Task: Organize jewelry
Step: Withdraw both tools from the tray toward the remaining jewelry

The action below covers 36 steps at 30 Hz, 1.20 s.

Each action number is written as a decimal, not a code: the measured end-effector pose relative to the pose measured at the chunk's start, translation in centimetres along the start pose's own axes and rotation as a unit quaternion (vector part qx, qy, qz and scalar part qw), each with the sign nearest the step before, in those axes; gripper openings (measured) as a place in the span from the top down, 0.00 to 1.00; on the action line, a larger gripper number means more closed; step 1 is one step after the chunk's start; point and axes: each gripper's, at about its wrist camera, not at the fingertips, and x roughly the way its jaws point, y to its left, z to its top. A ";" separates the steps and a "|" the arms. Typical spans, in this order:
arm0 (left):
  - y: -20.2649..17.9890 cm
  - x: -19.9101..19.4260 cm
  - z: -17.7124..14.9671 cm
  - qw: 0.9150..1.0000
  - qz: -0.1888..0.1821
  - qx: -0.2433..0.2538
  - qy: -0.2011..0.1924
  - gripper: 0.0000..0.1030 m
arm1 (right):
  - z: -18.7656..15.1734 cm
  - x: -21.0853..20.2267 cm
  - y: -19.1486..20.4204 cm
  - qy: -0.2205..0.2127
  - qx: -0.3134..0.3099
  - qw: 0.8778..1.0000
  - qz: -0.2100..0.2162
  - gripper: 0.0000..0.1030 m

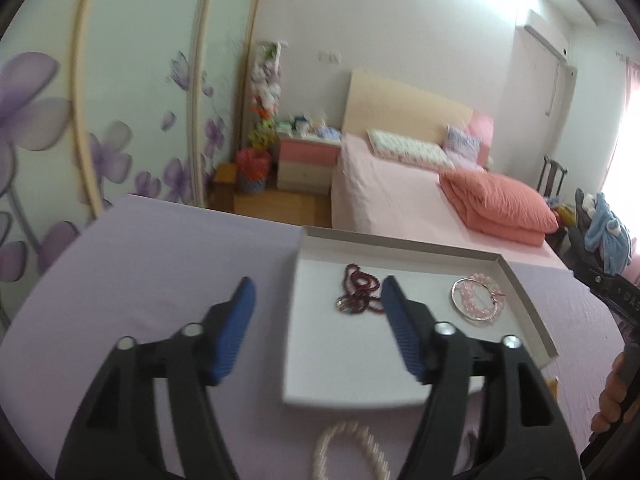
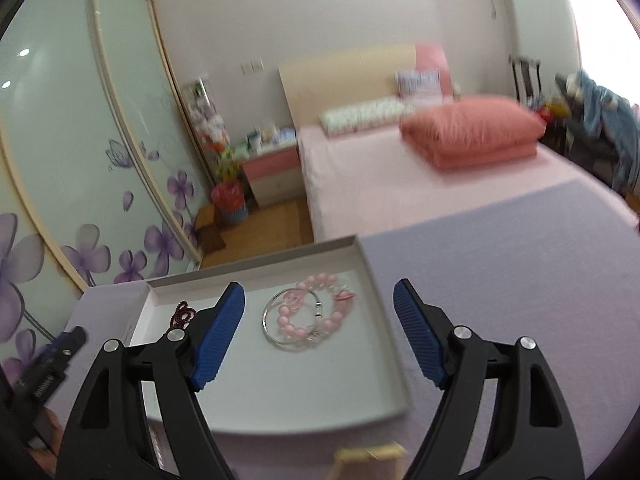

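A shallow white box tray point(image 1: 528, 300) point(image 2: 384, 304) lies on the lilac tabletop. Inside it a dark red bead necklace point(image 1: 358, 290) point(image 2: 185, 315) rests at the left, and a pink bead bracelet point(image 1: 478, 298) point(image 2: 316, 310) with a silver bangle point(image 2: 272, 324) at the right. A white pearl strand point(image 1: 352, 452) lies on the table in front of the tray. My left gripper point(image 1: 316, 296) hovers open above the tray's left edge, nothing between its blue pads. My right gripper point(image 2: 318, 300) is open too, held over the tray with the bracelet seen between its fingers from above.
A small beige box point(image 2: 370, 456) sits blurred on the table near the front. Beyond the table stand a pink bed point(image 1: 400, 184) with a coral folded quilt point(image 2: 472, 132), a nightstand point(image 1: 308, 160) and flowered wardrobe doors point(image 1: 120, 120). The other hand-held gripper shows at the view edge point(image 1: 616, 292).
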 end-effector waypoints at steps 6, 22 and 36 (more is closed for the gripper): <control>0.8 -6.0 -4.0 1.000 -0.003 0.007 -0.011 0.26 | -4.1 -4.7 -0.6 -0.023 -0.029 0.999 -0.013 0.25; 0.1 -9.6 -9.3 0.999 -0.030 0.010 -0.016 0.23 | -10.1 -1.3 -0.6 0.095 -0.025 0.991 -0.092 0.16; -0.5 -8.7 -9.5 0.999 -0.034 0.017 -0.001 0.23 | -11.4 1.8 -0.5 0.149 -0.026 0.983 -0.101 0.49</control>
